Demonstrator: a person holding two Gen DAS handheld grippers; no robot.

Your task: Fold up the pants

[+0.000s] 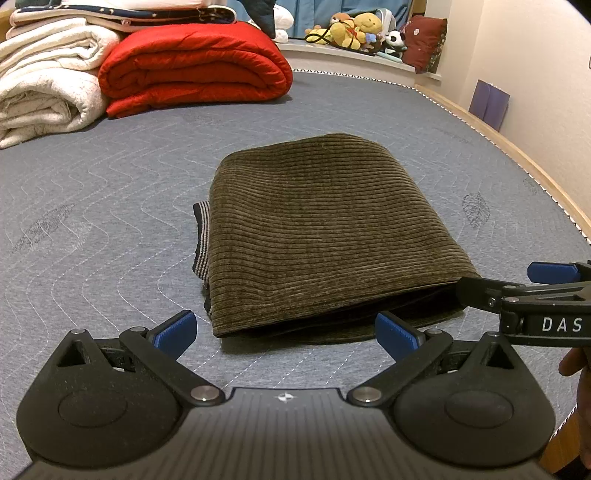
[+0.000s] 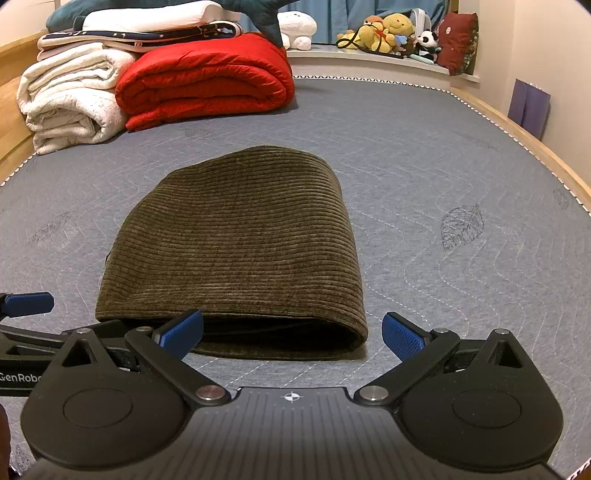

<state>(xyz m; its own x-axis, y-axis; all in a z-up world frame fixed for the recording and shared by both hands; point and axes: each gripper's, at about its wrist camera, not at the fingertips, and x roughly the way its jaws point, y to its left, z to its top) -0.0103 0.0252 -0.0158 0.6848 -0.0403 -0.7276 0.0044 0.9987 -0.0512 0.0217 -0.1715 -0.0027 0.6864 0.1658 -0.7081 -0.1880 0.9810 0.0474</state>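
Observation:
The olive corduroy pants (image 1: 325,236) lie folded into a compact rectangle on the grey quilted mattress (image 1: 110,229), with a striped waistband edge (image 1: 202,240) showing at their left side. They also show in the right wrist view (image 2: 236,251). My left gripper (image 1: 286,334) is open and empty, just in front of the pants' near edge. My right gripper (image 2: 291,334) is open and empty at the near right corner of the pants. Each gripper appears at the edge of the other's view.
A folded red quilt (image 1: 192,70) and white blankets (image 1: 48,85) are stacked at the far left. Stuffed toys (image 1: 354,31) and a dark red pillow (image 1: 424,42) sit on a ledge behind. The wooden bed rail (image 1: 517,158) runs along the right.

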